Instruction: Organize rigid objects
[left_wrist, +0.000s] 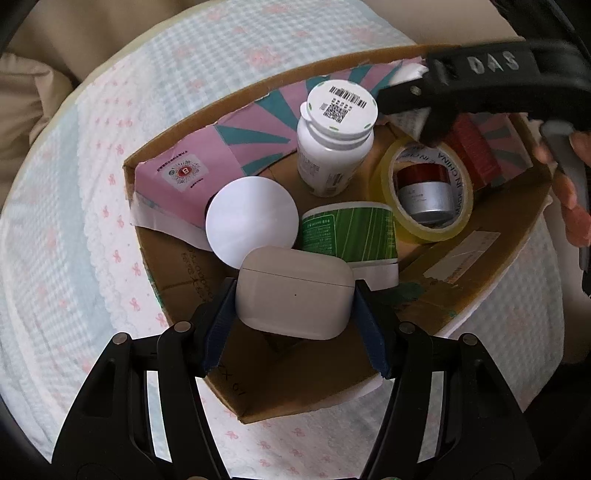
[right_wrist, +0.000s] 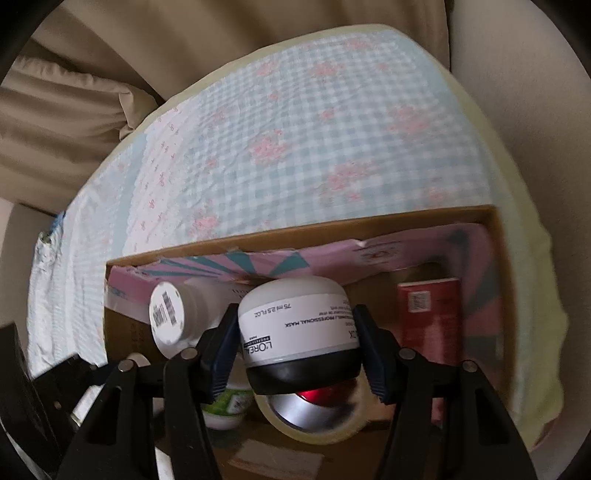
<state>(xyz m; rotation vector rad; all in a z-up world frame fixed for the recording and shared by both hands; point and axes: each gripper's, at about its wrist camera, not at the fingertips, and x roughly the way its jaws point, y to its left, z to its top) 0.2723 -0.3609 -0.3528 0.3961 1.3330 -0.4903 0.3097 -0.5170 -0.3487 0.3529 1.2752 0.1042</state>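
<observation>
Over the cardboard box (left_wrist: 461, 291) on the bed, the left claw (left_wrist: 295, 295) grips a white earbud case (left_wrist: 293, 291) and the right claw (right_wrist: 295, 339) a mask jar (right_wrist: 299, 328). Released here, either could topple the white bottle (left_wrist: 334, 147) or strike the tape roll (left_wrist: 421, 192).

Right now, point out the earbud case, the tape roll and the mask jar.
earbud case (left_wrist: 293, 295): left wrist view, front face below the lid seam.
tape roll (left_wrist: 384, 168): left wrist view, yellowish left rim.
mask jar (right_wrist: 295, 317): right wrist view, white label.
</observation>
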